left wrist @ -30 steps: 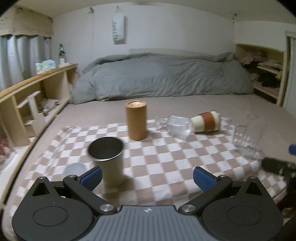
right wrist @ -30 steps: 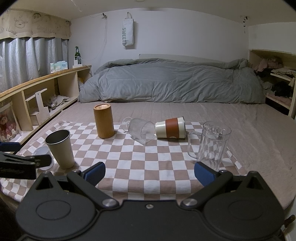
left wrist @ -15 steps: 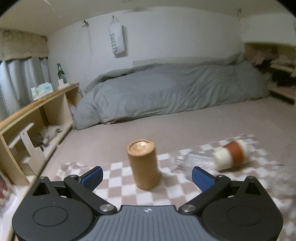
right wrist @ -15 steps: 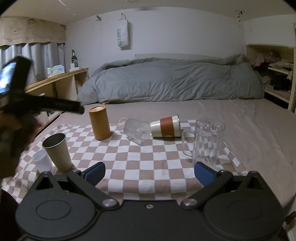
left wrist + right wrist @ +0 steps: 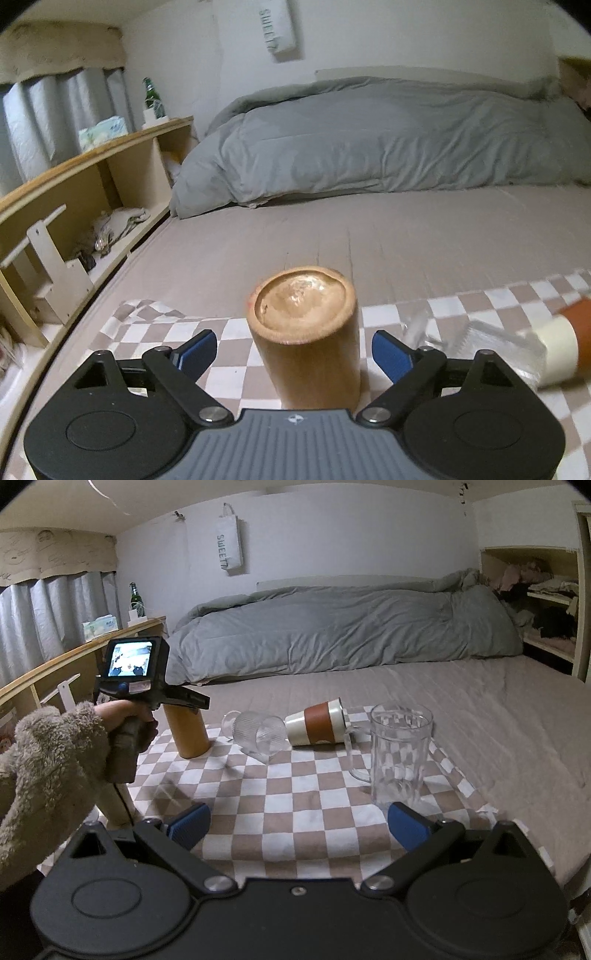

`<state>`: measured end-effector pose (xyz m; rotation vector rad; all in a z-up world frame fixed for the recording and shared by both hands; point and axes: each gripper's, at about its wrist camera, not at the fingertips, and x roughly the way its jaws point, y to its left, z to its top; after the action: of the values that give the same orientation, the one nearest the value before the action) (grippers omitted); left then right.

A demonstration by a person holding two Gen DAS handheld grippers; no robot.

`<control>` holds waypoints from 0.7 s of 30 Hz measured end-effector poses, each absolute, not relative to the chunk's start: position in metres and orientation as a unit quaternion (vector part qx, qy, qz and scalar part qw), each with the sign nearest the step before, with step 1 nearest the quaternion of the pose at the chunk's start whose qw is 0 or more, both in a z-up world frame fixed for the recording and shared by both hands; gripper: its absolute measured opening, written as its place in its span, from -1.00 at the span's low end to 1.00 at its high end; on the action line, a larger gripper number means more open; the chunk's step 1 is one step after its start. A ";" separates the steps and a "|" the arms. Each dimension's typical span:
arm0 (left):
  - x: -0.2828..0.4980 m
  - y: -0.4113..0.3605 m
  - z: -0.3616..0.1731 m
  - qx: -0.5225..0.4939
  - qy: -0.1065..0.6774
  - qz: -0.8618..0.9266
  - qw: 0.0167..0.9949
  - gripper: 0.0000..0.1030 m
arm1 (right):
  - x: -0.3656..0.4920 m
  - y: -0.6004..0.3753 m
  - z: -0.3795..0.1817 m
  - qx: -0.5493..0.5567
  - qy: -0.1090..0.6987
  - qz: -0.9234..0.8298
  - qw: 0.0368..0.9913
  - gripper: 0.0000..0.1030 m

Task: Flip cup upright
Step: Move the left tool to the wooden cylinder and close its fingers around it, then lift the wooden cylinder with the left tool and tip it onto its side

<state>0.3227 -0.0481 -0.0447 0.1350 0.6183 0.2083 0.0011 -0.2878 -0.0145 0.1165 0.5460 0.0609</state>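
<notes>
Standing inverted betw open left fingers: wooden cup, axis vertical.

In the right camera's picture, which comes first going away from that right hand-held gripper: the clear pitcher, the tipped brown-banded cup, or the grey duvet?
From the right hand-held gripper:
1. Clear pitcher, just ahead, to the right.
2. Brown-banded cup, lying on its side mid-cloth.
3. Grey duvet, far back by the wall.

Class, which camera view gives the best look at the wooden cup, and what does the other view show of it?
The left wrist view: the wooden cup stands inverted and close, centred between the open left claw fingers, its base on top. The right wrist view shows it small, its top hidden behind the left claw's body.
</notes>
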 end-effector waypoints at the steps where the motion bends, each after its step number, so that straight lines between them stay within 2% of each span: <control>1: 0.325 -0.047 -0.046 0.059 0.303 0.102 0.946 0.62 | 0.002 -0.290 -0.015 0.060 0.270 0.029 0.960 1.00; 2: 0.328 -0.045 -0.046 0.054 0.305 0.100 0.945 0.47 | 0.002 -0.292 -0.015 0.061 0.272 0.028 0.960 1.00; 4: 0.335 -0.044 -0.049 0.042 0.317 0.085 0.944 0.32 | 0.003 -0.294 -0.016 0.064 0.274 0.026 0.959 1.00; 10: 0.324 -0.047 -0.044 0.038 0.335 0.077 0.938 0.30 | 0.000 -0.300 -0.015 0.072 0.270 0.027 0.960 1.00; 21: 0.257 -0.065 -0.026 0.036 0.369 -0.027 0.929 0.29 | -0.010 -0.298 -0.009 0.074 0.250 0.034 0.965 1.00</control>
<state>0.2572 -0.0650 -0.0260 0.0731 0.7551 -0.0543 -0.0096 -0.2976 -0.0093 0.1493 0.5066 0.0694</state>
